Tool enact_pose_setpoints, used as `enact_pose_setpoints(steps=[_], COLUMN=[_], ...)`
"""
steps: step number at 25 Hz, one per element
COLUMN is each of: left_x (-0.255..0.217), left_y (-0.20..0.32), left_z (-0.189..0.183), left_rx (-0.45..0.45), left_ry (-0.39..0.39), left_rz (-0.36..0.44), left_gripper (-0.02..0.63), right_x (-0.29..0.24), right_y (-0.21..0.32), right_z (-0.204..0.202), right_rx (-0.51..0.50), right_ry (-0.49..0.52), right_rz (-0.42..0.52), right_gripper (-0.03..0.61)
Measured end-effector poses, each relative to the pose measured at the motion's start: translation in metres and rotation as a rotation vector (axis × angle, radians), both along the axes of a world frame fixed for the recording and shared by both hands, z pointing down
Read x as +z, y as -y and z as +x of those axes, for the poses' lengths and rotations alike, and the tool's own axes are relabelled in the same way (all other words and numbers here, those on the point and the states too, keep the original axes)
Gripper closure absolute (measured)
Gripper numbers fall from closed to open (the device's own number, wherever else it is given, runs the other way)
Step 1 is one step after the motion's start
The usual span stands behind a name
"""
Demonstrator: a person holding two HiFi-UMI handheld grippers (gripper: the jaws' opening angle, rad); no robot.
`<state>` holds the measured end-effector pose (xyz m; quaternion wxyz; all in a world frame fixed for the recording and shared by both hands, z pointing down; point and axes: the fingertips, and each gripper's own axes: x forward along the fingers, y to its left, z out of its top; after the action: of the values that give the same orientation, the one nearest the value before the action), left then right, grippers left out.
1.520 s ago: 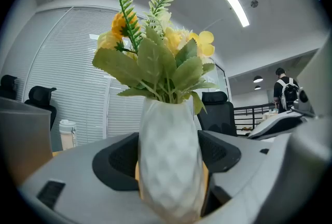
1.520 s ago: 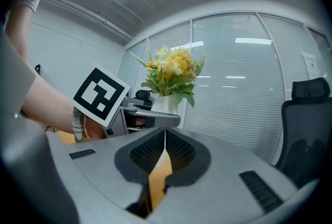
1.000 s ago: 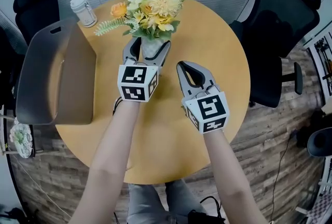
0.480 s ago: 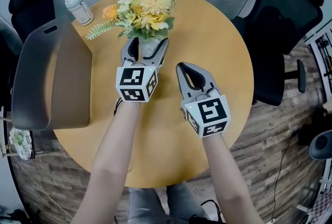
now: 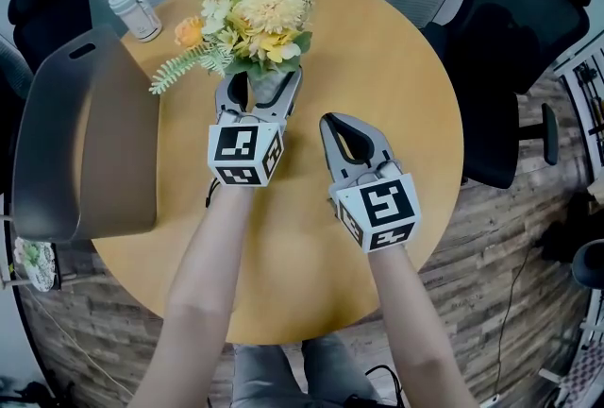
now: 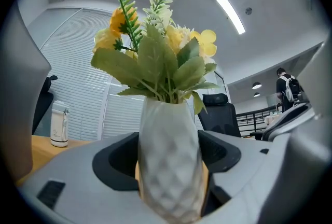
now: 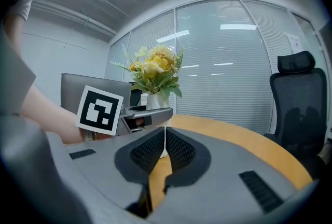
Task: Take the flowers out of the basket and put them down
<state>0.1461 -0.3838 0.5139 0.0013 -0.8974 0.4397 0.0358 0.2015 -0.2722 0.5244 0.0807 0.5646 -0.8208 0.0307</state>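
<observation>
Flowers in vase — left tool clamps it | right tool closed | wooden office table

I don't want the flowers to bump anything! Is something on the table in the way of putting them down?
Nothing visible is. The left gripper is shut on the vase of flowers, with bare table around it. The jar stands off left, and the right gripper, shut, sits aside.

left tool: grey | right tool: grey, black ribbed pads | marker cubes: black-white squares | trousers: grey
</observation>
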Motion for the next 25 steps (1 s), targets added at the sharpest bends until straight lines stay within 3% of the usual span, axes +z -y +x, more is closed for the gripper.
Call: enact_pose_setpoints(steps=[10,25], left_x=[0.001,0.001], left_y=[0.004,0.007], left_z=[-0.006,-0.005], left_rx=[0.038,0.045], left_ry=[0.064,0.073], left_rz=[0.042,0.042], left_gripper=[0.261,0.259], right_x=[0.004,0.004], right_y=[0.005,0.003], right_z=[-0.013,-0.011], right_rx=[0.01,0.011], right_ry=[0.009,0.016], right_rz=[-0.017,-0.024], right_gripper=[0.552,0.552])
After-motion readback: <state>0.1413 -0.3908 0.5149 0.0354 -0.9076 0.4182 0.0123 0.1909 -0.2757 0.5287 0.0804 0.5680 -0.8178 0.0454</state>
